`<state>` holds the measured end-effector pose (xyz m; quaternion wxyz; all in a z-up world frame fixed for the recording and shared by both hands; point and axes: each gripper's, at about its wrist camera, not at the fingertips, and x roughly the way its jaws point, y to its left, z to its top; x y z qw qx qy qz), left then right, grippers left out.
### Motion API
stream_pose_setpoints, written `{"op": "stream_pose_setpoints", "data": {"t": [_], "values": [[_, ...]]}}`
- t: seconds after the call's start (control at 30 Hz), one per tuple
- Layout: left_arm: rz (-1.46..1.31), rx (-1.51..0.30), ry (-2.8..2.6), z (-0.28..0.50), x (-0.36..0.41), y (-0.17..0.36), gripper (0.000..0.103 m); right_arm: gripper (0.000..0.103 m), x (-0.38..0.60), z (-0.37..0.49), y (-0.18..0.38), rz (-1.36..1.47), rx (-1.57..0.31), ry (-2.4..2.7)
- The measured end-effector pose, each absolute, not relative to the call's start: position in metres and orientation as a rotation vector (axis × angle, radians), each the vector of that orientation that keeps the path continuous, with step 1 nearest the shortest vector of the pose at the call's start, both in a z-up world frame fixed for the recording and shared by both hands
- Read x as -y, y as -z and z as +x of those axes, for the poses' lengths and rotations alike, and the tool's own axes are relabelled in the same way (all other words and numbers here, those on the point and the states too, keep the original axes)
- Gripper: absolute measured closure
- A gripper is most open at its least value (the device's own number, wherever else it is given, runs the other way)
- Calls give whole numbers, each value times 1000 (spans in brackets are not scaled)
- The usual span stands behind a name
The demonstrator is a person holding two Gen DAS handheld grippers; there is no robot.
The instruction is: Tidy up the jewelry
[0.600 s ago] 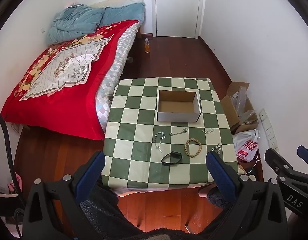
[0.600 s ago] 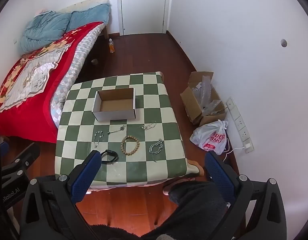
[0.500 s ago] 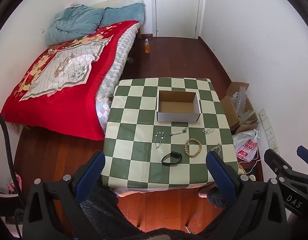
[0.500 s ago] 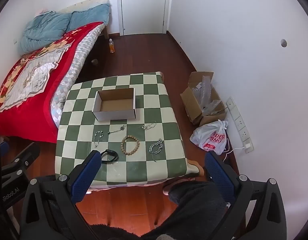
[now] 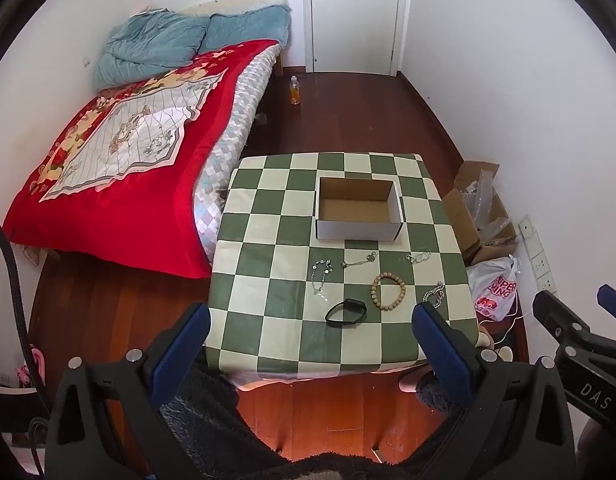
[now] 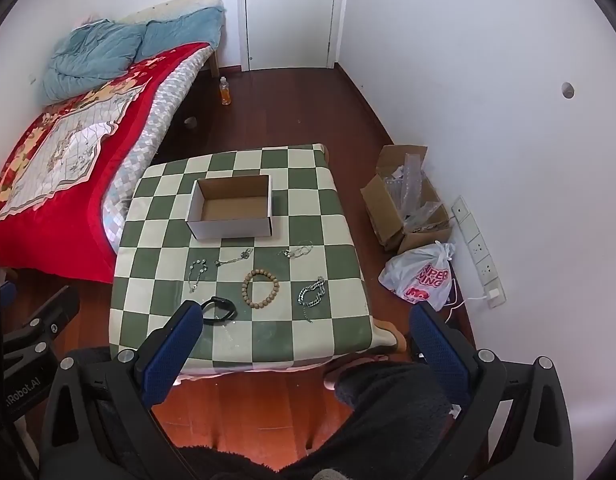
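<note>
Left gripper (image 5: 308, 344): black frame, silver screw heads, two fingers faced with blue textured pads (image 5: 443, 348). Right gripper (image 6: 304, 344): same build, black with blue pads (image 6: 170, 354). White lettering "DAS" and "iRobot.AI" on the side bodies. Black cable (image 5: 12, 280) at left. Person wears dark fuzzy trousers (image 6: 391, 404).

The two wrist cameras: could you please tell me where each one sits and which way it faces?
Left wrist: on the left gripper, held high and tilted down at the checkered table; its open blue fingers, dark-clad legs and the right gripper at the right edge show.
Right wrist: on the right gripper, same downward tilt, further right; open fingers, legs and foot show.
Shared: cardboard box, wooden bead bracelet, black band.
</note>
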<state>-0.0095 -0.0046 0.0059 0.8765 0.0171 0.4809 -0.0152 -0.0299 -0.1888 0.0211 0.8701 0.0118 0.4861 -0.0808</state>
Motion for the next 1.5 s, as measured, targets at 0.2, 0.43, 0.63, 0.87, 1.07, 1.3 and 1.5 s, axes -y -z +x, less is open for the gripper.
{"op": "stream_pose_setpoints", "data": {"t": [0.2, 0.43, 0.63, 0.87, 1.07, 1.3, 1.5], "values": [[33, -1005, 37, -10, 0, -2, 0, 0, 189, -30, -21, 25, -1018, 168], [27, -1000, 46, -9, -2, -1, 0, 0, 191, -30, -24, 26, -1015, 166], [28, -1001, 54, -8, 3, -2, 0, 0, 193, -31, -27, 23, -1013, 165], [22, -1004, 63, -8, 4, -1, 0, 0, 196, -31, -29, 15, -1019, 161], [21, -994, 64, -8, 3, -2, 0, 0, 198, -28, -30, 3, -1016, 166], [24, -993, 65, -8, 4, -3, 0, 0, 199, -29, -30, 5, -1012, 169], [23, -987, 65, -6, 5, -5, 0, 0, 198, -31, -32, 4, -1005, 165]]}}
